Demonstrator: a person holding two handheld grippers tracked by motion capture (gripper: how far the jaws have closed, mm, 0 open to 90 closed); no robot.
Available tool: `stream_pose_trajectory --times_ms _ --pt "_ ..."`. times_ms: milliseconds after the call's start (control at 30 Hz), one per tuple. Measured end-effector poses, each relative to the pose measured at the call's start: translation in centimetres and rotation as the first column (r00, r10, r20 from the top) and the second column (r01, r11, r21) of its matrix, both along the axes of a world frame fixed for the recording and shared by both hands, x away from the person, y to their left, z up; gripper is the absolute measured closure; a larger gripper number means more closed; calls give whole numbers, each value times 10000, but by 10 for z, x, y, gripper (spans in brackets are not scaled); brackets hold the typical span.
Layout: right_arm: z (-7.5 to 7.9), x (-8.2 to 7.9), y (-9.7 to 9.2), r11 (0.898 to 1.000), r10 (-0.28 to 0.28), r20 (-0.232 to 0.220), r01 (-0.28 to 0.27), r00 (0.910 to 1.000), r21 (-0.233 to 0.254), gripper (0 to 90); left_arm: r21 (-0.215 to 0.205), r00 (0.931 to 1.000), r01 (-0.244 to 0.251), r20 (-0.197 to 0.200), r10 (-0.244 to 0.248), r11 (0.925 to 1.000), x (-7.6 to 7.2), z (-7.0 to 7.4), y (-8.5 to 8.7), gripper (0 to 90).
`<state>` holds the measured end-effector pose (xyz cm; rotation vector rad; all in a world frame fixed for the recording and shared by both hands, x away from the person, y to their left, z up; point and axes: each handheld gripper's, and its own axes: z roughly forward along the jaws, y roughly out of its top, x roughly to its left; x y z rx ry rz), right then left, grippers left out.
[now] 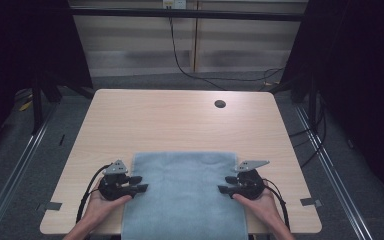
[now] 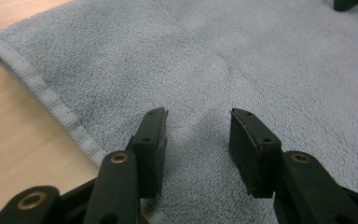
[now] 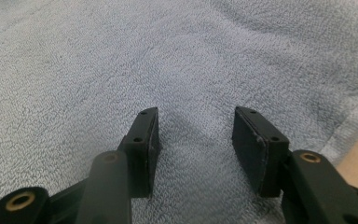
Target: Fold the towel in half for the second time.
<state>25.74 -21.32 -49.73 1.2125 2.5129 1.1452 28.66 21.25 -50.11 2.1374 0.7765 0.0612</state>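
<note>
Towel: flat on table, unfolded, between and under both sets of jaws. Left gripper and right gripper: jaws partly open, gripping nothing, over opposite side edges. Folding not begun; grasp pending.

The left gripper hangs over a pale blue-grey terry towel, its two black fingers standing apart with bare cloth showing between them. The towel's hemmed edge runs diagonally at the left, and beyond it lies the light wooden counter. A dark gripper tip shows at the top right corner.
</note>
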Motion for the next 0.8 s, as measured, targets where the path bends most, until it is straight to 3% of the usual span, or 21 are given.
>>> stream_pose_trajectory --times_ms 133,267,367,467,567,700,800 --pt "1 -7 2 9999 116 -27 -116 9999 -28 511 126 9994 346 3 -346 9993 -7 2 3 565" --pt "3 -14 5 9996 270 -224 -271 9994 -25 505 -252 9988 350 -330 -358 9991 -12 3 10 572" --pt "7 -18 6 9998 192 -283 -195 9994 -100 506 -473 9985 62 -531 -87 9989 -8 4 13 572" --pt "13 -14 1 9997 127 28 -128 9999 216 506 -580 9997 -118 -225 105 9982 0 11 15 548" --pt "24 3 -9 9980 -290 448 264 9986 580 507 -885 9986 -526 63 534 9947 18 19 18 544" --pt "26 33 -17 9973 -642 707 614 9954 409 507 -841 9940 -1009 332 1040 9913 45 21 21 542" --pt "21 57 -23 9959 -857 692 834 9939 352 507 -1229 9877 -1484 315 1533 9813 60 19 26 536"
